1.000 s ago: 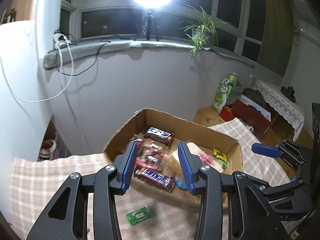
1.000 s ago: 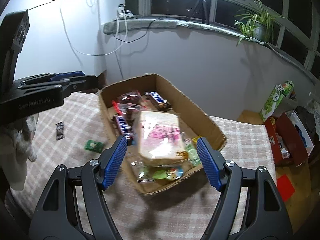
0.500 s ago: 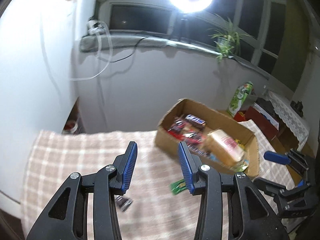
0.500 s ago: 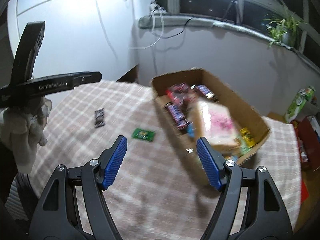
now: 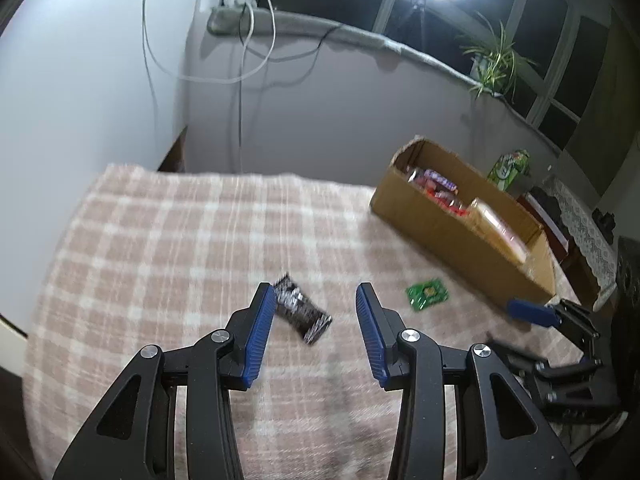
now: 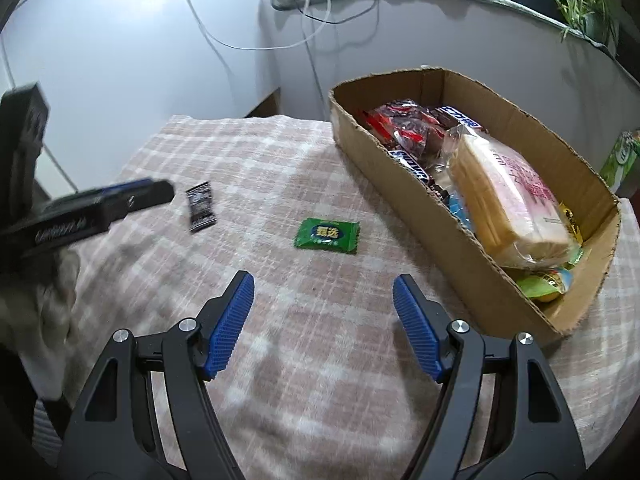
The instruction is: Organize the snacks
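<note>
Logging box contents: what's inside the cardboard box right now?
The cardboard box holds a bagged bread loaf, Snickers bars, red-wrapped snacks and green and yellow packets at the near end. Whatever lies under the loaf is covered.

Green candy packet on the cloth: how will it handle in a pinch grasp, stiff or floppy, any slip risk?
The green candy packet lies flat on the plaid cloth, so it is probably thin and light. Its crimped wrapper ends suggest floppy edges around a firmer middle. The wrapper looks glossy, so it may slide on the cloth when nudged. The right gripper is open and short of it.
</note>
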`<state>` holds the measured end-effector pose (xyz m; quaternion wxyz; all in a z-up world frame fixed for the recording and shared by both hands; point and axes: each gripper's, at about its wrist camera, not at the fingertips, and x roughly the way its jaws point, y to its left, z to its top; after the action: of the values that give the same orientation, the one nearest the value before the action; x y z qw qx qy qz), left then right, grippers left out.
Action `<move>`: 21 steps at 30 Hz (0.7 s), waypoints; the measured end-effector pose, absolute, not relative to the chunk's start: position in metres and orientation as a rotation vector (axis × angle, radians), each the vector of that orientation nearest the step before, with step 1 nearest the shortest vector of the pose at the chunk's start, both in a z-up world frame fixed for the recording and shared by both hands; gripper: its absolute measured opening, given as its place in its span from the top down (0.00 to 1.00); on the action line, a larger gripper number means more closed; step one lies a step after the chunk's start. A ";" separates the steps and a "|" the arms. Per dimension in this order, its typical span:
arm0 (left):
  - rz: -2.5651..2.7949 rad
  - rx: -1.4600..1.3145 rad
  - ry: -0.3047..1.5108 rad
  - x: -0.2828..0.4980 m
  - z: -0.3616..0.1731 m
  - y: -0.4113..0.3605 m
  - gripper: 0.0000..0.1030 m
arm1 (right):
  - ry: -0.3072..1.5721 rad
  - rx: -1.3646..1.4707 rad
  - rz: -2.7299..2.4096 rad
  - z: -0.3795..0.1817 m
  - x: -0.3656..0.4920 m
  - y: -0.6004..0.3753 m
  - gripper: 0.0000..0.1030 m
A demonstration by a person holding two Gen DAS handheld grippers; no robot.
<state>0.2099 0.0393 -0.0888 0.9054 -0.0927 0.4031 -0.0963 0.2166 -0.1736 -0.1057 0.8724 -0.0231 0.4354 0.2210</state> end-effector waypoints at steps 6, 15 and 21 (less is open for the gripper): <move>-0.214 -0.224 0.866 0.212 -0.108 0.047 0.60 | 0.941 -0.052 0.423 -0.121 0.234 -0.158 0.27; -0.208 -0.246 0.901 0.226 -0.124 0.050 0.53 | 0.959 -0.094 0.350 -0.135 0.255 -0.135 0.32; -0.199 -0.234 0.908 0.236 -0.131 0.046 0.53 | 0.950 -0.130 0.344 -0.137 0.262 -0.126 0.37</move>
<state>0.2362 0.0460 -0.1311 0.8872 -0.1124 0.4370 -0.0957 0.2621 -0.1259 -0.1373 0.8731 -0.0622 0.4546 0.1648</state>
